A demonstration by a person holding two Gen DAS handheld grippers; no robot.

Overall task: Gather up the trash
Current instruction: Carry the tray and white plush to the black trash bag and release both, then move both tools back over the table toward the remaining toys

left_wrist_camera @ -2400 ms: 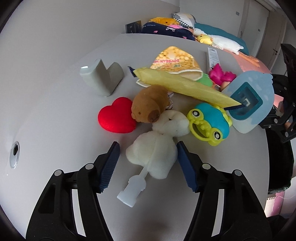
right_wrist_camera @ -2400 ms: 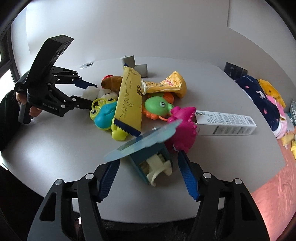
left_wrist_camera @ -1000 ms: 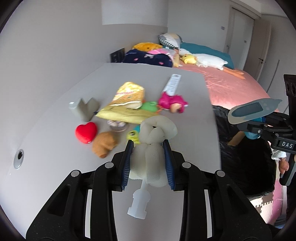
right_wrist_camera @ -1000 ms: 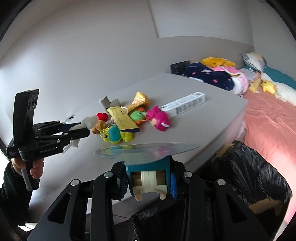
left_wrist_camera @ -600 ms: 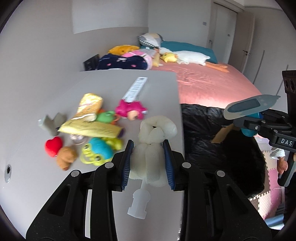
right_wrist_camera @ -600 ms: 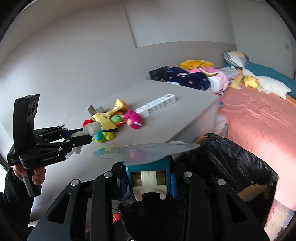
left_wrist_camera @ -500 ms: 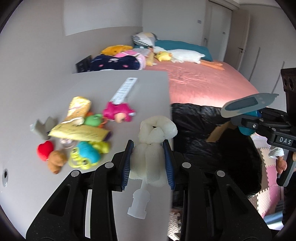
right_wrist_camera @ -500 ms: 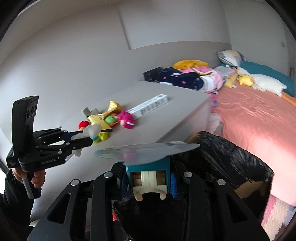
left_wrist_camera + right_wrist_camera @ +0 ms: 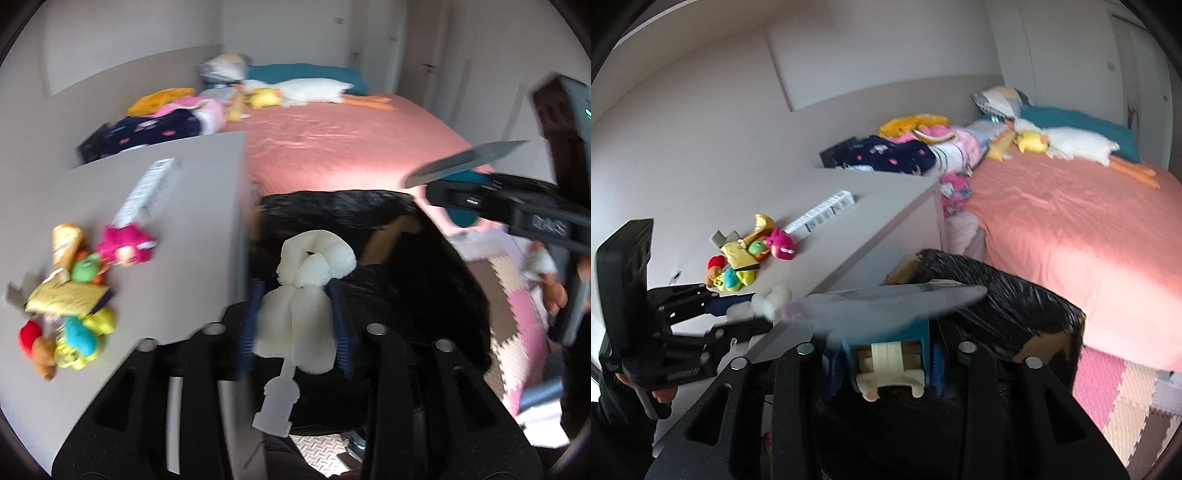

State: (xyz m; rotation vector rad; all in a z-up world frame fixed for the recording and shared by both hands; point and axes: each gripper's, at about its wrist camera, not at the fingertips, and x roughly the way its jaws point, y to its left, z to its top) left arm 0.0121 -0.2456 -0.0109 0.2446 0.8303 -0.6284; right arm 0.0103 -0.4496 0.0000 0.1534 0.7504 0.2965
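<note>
My left gripper (image 9: 295, 291) hangs over the open black bin bag (image 9: 388, 258), beside the grey table (image 9: 192, 229). A white fluffy piece with a clear plastic tag (image 9: 295, 325) sits between its blue pads; the jaws are opening and the piece still touches both. My right gripper (image 9: 882, 354) is over the same bag (image 9: 1015, 306). It holds a teal blister package with a grey backing card (image 9: 886, 314); its jaws are opening too. Each gripper shows in the other's view: the right one (image 9: 461, 195) and the left one (image 9: 738, 314). A yellow wrapper (image 9: 66, 297), a golden snack bag (image 9: 64, 240) and a long white box (image 9: 147, 188) lie on the table.
Plush and plastic toys (image 9: 125, 245) lie among the wrappers at the table's left. A bed with a pink cover (image 9: 351, 147) stands behind the bag. A pink and beige foam mat (image 9: 517, 314) covers the floor. A hand (image 9: 661, 391) holds the left gripper's handle.
Both grippers have swung away from the table to above the black bag, carrying their items. The pads of both stand slightly wider apart than before.
</note>
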